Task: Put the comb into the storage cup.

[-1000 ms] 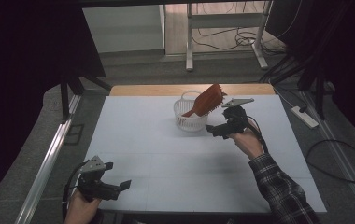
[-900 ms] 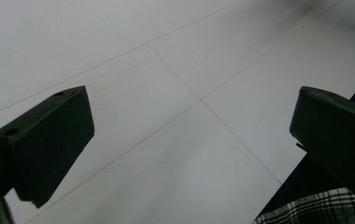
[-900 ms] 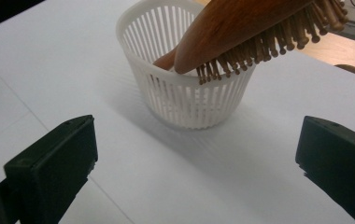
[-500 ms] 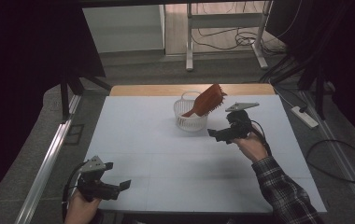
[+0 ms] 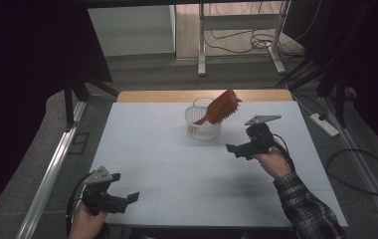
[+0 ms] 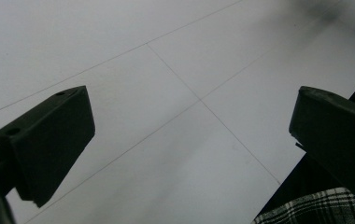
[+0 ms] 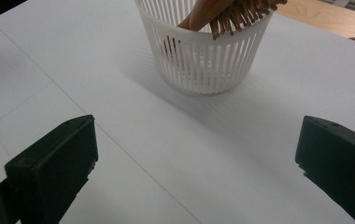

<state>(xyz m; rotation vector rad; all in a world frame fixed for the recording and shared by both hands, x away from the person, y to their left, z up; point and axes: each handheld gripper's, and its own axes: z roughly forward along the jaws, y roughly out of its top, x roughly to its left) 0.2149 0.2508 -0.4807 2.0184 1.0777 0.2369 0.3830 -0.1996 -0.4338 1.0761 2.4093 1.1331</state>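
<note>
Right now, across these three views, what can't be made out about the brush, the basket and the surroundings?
- Hairbrush: the handle's lower end sits inside the white basket, hidden by its slatted wall in the high view and the right gripper view; the top edge crops the head in the right gripper view.
- Basket floor: hidden by the wall, so other contents cannot be told.
- Left gripper view: the far corner of the table is blurred.
- High view: both side areas are too dark to read.

The handle end of the brown hairbrush is hidden inside the white slatted basket, and in the right gripper view its bristled head is cut off by the top edge. The far right corner of the surface is blurred in the left gripper view, where a plaid sleeve is cut off at the bottom edge.
</note>
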